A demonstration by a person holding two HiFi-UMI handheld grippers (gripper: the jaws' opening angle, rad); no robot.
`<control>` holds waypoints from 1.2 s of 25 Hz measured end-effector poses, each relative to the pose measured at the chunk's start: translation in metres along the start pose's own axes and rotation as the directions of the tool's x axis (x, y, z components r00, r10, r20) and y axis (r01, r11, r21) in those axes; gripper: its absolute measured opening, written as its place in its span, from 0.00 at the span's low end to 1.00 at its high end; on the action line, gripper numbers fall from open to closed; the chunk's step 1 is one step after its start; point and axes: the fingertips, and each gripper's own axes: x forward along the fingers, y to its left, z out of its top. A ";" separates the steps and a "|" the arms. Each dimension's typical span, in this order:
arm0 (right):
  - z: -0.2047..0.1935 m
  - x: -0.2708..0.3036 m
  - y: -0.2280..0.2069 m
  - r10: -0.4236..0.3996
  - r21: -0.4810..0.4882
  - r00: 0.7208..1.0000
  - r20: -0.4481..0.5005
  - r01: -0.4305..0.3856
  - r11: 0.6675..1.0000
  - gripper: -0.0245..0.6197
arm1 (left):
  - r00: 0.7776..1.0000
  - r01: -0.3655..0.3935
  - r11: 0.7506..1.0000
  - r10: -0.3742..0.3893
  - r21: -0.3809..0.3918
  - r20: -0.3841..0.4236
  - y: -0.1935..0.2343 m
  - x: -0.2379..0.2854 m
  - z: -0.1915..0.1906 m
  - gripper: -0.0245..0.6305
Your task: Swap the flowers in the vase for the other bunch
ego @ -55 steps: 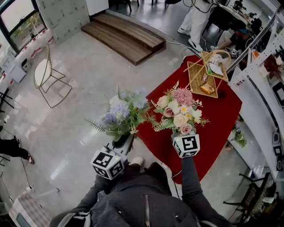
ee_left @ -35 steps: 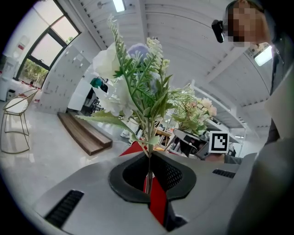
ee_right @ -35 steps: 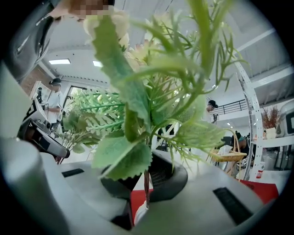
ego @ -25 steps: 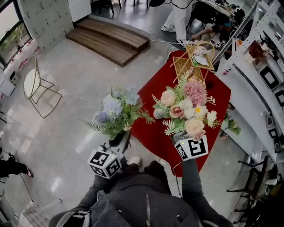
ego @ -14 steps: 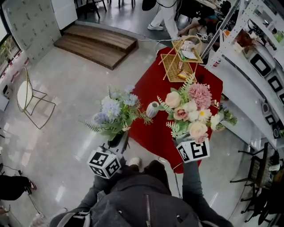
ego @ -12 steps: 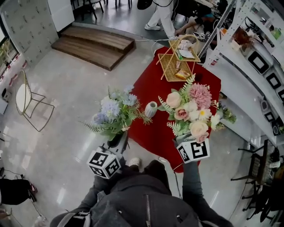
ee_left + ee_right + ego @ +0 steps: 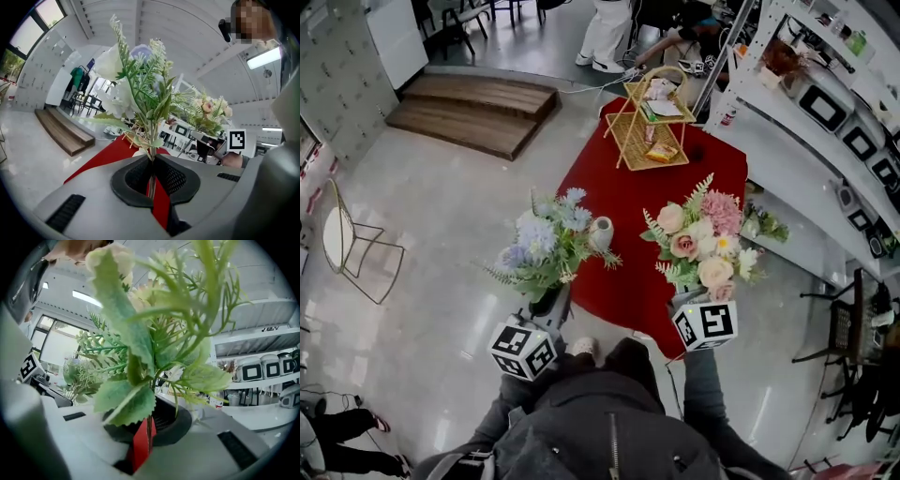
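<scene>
left gripper (image 7: 554,302) clamps blue bunch (image 7: 546,246) | right gripper (image 7: 687,298) clamps pink bunch (image 7: 705,239) | vase (image 7: 601,232) between bunches

Blue bunch (image 7: 546,242), pink bunch (image 7: 703,239) upright; vase (image 7: 601,232) betw.

Wide bare floor (image 7: 441,216) left of the red surface (image 7: 628,202). On the surface, open room between the white vase (image 7: 601,232) at its left edge and the yellow wire rack (image 7: 649,127) at the far end. Hemmed on the right by white shelves (image 7: 787,141). Over the near part, crowded by the blue bunch (image 7: 546,246) and the pink bunch (image 7: 705,239).
</scene>
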 end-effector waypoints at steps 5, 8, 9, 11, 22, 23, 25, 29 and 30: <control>-0.037 -0.009 -0.004 -0.041 0.062 0.996 -0.074 0.046 0.997 0.08 | 1.000 0.013 1.000 -0.013 0.001 -0.008 -0.004 0.001 -0.006 0.07; -0.056 -0.011 0.000 -0.051 0.080 0.992 -0.115 0.060 0.995 0.08 | 1.000 0.018 1.000 -0.018 -0.002 -0.009 -0.004 -0.001 -0.010 0.07; -0.061 -0.011 0.002 -0.052 0.089 0.991 -0.125 0.064 0.994 0.08 | 1.000 0.017 1.000 -0.017 -0.004 -0.010 -0.004 -0.002 -0.010 0.07; -0.068 -0.013 0.006 -0.051 0.105 0.989 -0.140 0.066 0.992 0.08 | 1.000 0.013 1.000 -0.013 -0.007 -0.012 -0.003 -0.002 -0.011 0.07; -0.098 -0.023 0.016 -0.032 0.147 0.978 -0.208 0.064 0.987 0.08 | 0.998 0.057 0.998 -0.057 -0.028 -0.005 -0.008 0.000 -0.010 0.07; -0.100 -0.024 0.015 -0.035 0.151 0.977 -0.210 0.067 0.986 0.08 | 0.998 0.063 0.998 -0.063 -0.024 -0.006 -0.009 0.001 -0.011 0.07; -0.102 -0.026 0.013 -0.040 0.159 0.976 -0.213 0.075 0.984 0.08 | 0.998 0.069 0.997 -0.069 -0.015 -0.009 -0.011 0.002 -0.011 0.07; -0.105 -0.028 0.013 -0.043 0.160 0.975 -0.218 0.080 0.984 0.08 | 0.997 0.077 0.997 -0.077 -0.028 -0.004 -0.011 -0.001 -0.010 0.07; -0.105 -0.029 0.013 -0.044 0.160 0.975 -0.219 0.080 0.984 0.08 | 0.997 0.079 0.996 -0.079 -0.029 -0.004 -0.011 -0.001 -0.009 0.08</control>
